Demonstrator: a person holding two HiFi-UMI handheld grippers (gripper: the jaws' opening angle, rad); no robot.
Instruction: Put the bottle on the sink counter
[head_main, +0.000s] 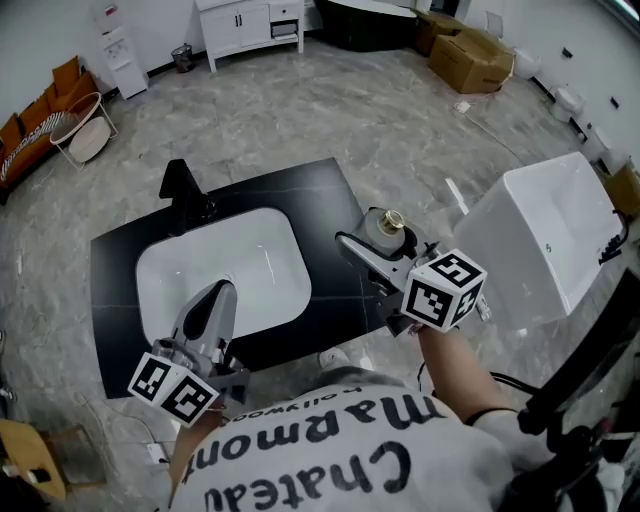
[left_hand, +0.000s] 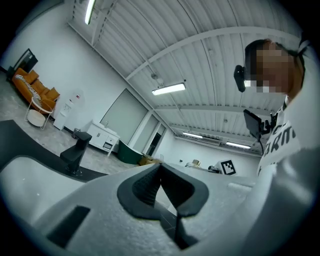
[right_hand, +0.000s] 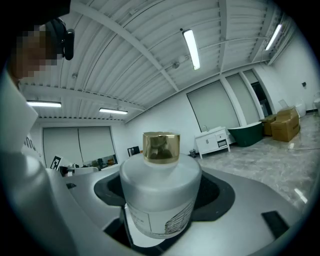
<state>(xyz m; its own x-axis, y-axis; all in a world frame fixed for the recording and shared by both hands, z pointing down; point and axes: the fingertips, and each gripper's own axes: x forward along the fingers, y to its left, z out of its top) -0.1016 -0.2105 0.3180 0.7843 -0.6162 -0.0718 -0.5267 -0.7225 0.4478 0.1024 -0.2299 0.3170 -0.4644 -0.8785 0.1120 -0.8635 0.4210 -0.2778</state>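
Step in hand: carry phase, bottle not set down yet.

- R gripper (head_main: 378, 252): jaws part open, clamped on the body of the frosted-glass round bottle w/ gold cap (right_hand: 159, 192). Dark pads sit on both sides of it. Label faces the gripper cam, cap points up in that view.
- Head view puts the bottle right at the right-hand edge of the black slab sink counter (head_main: 320, 200), roughly level w/ the white oval basin (head_main: 250, 262). Can't tell if its base is over the slab or just off it, nor whether it touches anything. Reads as held in the air, imo.
- L gripper (left_hand: 161, 174): jaws closed together, nothing between them. It hangs over the front part of the basin, well apart from the bottle. Idle as far as I can judge.
- Black faucet (head_main: 183, 192) stands at the back left of the basin, out of the way.

Next move needs:
- Shift R gripper inward (toward the basin) so the bottle base is fully over bare black slab. The strip btw basin rim and counter edge looks narrow, so aim for its middle.
- Get the bottle upright, cap up, before descent.
- Lower till the base seats flat, then spread jaws and back off w/o dragging it.

Risk: release too near the edge and it tips off, or it slides into the basin. Glass, so go gentle.
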